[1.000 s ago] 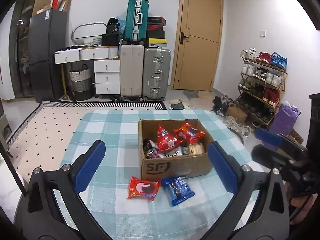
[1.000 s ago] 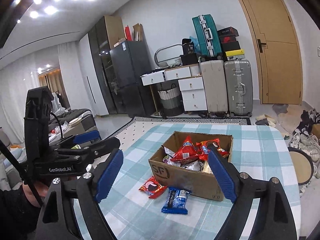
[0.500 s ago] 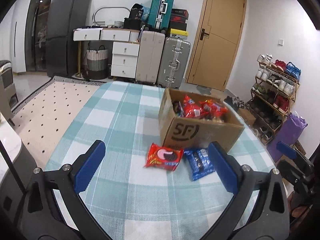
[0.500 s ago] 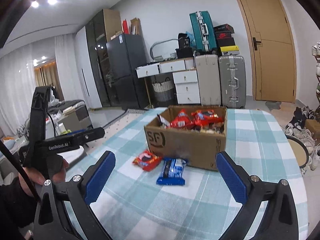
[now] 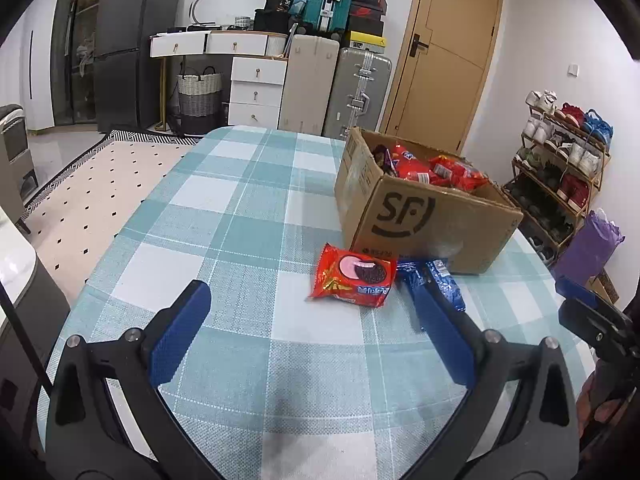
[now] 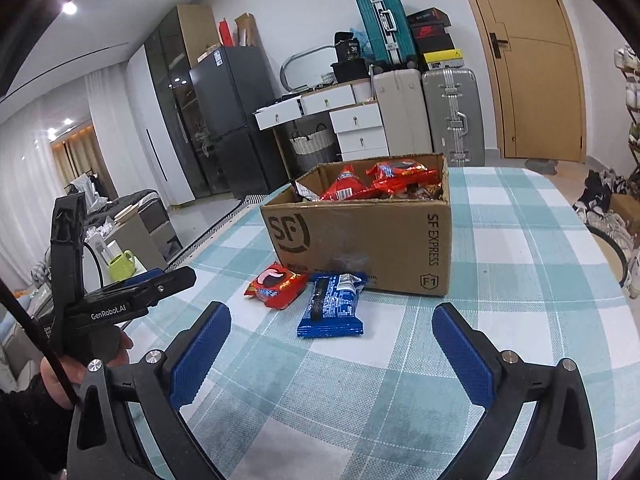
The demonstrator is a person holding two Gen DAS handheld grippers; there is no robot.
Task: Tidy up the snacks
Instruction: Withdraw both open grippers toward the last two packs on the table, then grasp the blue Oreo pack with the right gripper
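A brown cardboard box (image 5: 428,216) (image 6: 360,240) holding several red snack packs stands on the checked tablecloth. In front of it lie a red cookie pack (image 5: 354,276) (image 6: 276,284) and a blue cookie pack (image 5: 440,280) (image 6: 332,306), side by side. My left gripper (image 5: 308,332) is open low over the cloth, short of both packs; its right finger overlaps the blue pack in the view. My right gripper (image 6: 332,352) is open too, wide, just short of the blue pack, nothing between its fingers. The left gripper (image 6: 160,284) also shows at the left of the right wrist view.
The table (image 5: 224,216) has a rounded edge. Behind it stand suitcases (image 5: 360,92), white drawers (image 5: 256,92), a dark fridge (image 5: 132,40) and a door (image 5: 448,52). A shoe rack (image 5: 560,168) and a purple bag (image 5: 588,248) sit to the right. A green mug (image 6: 120,264) is off the left.
Both grippers have come down towards the table and nearer the two loose packs. The right gripper's fingers have spread wider. The packs and box have not moved.
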